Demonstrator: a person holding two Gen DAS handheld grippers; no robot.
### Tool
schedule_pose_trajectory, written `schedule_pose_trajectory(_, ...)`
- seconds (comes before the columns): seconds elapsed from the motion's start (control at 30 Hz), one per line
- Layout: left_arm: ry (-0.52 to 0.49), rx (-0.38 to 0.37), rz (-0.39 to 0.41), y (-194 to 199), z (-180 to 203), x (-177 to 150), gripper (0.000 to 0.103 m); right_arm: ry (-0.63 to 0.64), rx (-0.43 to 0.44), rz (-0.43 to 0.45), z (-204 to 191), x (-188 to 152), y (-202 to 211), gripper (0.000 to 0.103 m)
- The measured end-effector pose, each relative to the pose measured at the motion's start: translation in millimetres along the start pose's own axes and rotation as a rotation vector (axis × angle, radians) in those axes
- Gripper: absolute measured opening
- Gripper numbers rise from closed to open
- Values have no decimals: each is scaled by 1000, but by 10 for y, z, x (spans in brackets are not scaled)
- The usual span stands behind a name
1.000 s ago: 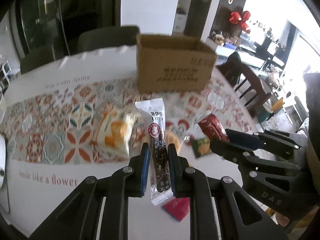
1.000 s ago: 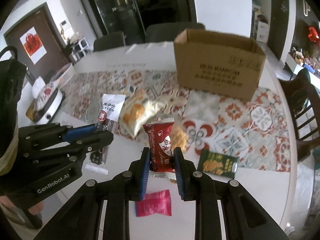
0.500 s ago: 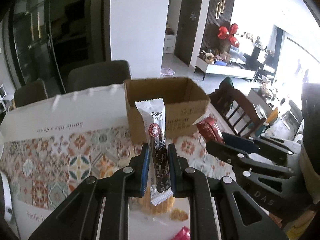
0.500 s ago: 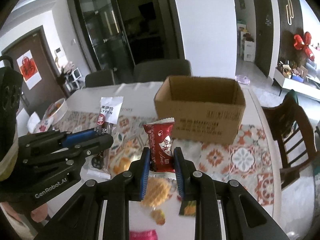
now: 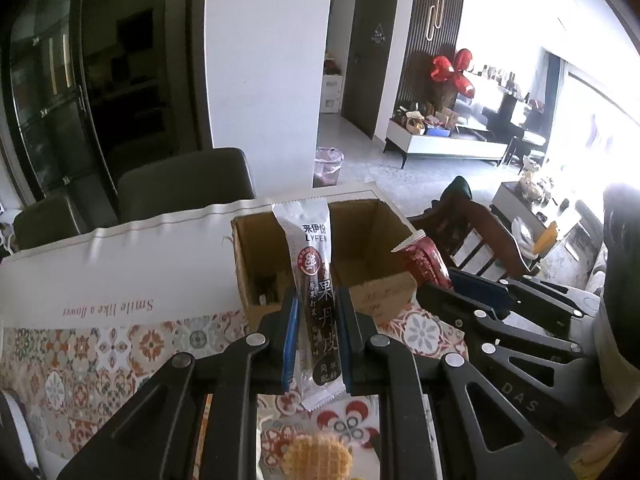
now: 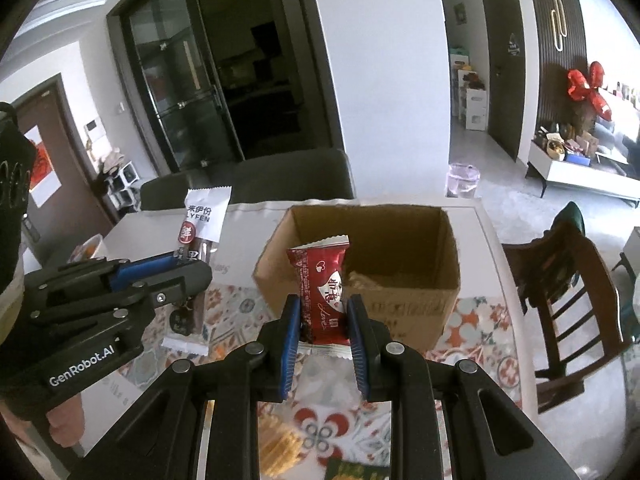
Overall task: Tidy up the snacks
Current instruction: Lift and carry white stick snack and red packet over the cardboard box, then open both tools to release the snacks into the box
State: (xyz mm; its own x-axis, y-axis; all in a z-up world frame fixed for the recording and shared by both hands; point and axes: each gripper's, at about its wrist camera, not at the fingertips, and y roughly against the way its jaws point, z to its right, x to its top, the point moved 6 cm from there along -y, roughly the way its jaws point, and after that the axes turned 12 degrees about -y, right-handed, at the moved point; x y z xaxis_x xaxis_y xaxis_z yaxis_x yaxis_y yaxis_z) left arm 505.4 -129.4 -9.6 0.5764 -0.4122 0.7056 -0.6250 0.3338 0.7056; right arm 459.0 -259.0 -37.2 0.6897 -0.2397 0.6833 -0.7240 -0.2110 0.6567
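Observation:
My left gripper (image 5: 316, 312) is shut on a long white and brown snack bar (image 5: 314, 276), held upright in the air just in front of the open cardboard box (image 5: 372, 296). My right gripper (image 6: 323, 312) is shut on a red snack packet (image 6: 324, 284), also held upright in front of the box (image 6: 400, 308). The box stands open at the top with some packets inside. Each gripper shows in the other's view: the right one (image 5: 436, 284) to my left gripper's right, the left one (image 6: 192, 268) beside the right.
A waffle snack (image 5: 316, 456) and a clear packet lie on the patterned runner (image 5: 80, 368) below the grippers. A green packet (image 6: 356, 472) lies near the front. Grey chairs (image 5: 184, 184) stand behind the table; a wooden chair (image 6: 568, 292) stands at its right.
Both grippers have risen from the table and moved forward toward the box, each carrying its snack. The box now looks closer and its inside shows.

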Motion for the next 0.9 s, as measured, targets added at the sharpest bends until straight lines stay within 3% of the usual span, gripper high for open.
schedule_pose_trajectory(0.47, 57, -51, -85, -831, -212, 397, 19, -15, -68, -44, 302, 495, -627, 25)
schedule_pose_trajectory(0.9, 77, -29, -190, -1585, -293, 347, 19, -40, -117, -134, 540, 568, -1244, 25)
